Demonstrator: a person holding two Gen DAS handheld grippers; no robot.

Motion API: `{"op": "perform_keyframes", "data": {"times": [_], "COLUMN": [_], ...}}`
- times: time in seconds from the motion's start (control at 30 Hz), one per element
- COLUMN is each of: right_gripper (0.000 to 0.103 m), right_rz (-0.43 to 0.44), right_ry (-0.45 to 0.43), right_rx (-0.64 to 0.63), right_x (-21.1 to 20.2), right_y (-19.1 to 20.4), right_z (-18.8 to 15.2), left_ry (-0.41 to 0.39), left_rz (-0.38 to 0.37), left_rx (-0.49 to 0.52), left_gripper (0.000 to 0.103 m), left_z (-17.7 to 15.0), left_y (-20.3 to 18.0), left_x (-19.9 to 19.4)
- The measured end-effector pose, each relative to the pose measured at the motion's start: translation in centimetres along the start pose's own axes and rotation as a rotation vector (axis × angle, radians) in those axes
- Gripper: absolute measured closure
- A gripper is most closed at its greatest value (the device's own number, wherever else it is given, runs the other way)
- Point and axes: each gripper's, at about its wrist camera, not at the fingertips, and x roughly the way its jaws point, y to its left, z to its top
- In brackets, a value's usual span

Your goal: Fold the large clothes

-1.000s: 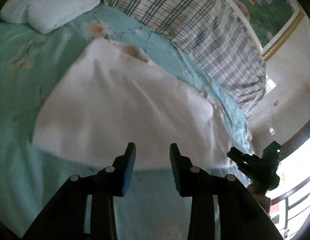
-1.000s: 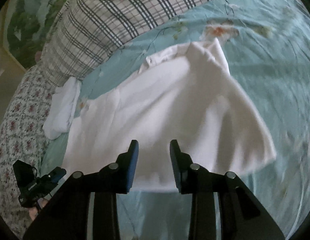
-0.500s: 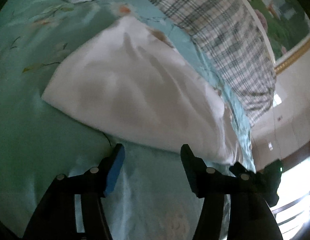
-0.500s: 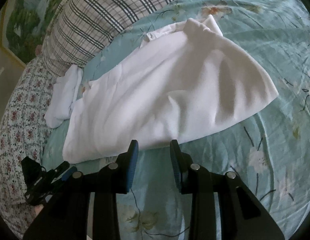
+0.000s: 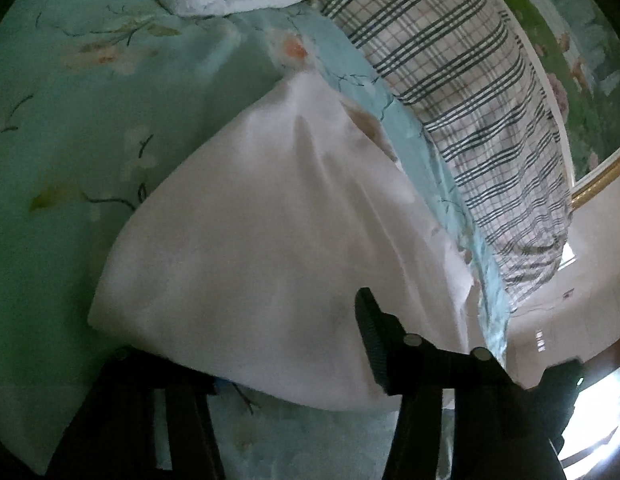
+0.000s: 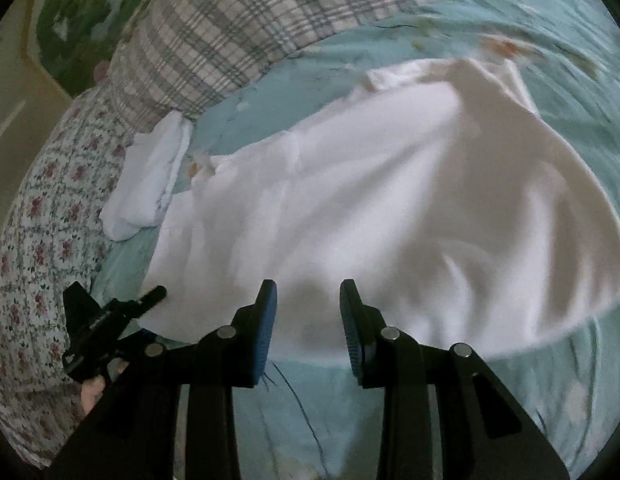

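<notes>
Your left gripper (image 5: 286, 344) is closing with the shirt's (image 5: 270, 240) hem between its jaws; at three o'clock, your right gripper (image 6: 308, 320) gapes narrowly, empty.

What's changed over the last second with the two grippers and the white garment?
The left gripper has come in over the white garment; its near hem now lies between the closing jaws. The right gripper moved up to the hem, open and empty. The garment stays spread on the bed, the folded towel unmoved.
</notes>
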Motion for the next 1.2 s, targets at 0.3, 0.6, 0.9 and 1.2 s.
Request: {"op": "perform_keyframes", "data": {"times": [0.3,0.6,0.9,1.2], "right_gripper": [0.082,0.090,0.066,0.023], "right_rz": [0.055,0.047,0.461,0.346], "right_ry": [0.089,0.204,-0.024,-0.001], "right_rx": [-0.172,-0.155,0.388,0.382], "right_x": [6.6,10.8,0.9,0.4], "right_y": [6.0,4.1,-9.6,-13.3], "right_z": [3.4,2.3,6.2,7.7], "left_ry": [-0.054,-0.111,0.034,0.085], "left_rz": [0.016,-0.103,-0.131,-0.003], "left_rx": [0.103,0.370,0.850,1.037], "left_gripper": [0.094,0.097,0.097,0.097], "left_z": [0.8,0.7,-7.5,-15.6], "left_y": [-2.0,-13.1,-26.1,-26.1], "left_x": [-1.0,-3.4,3.6,9.0]}}
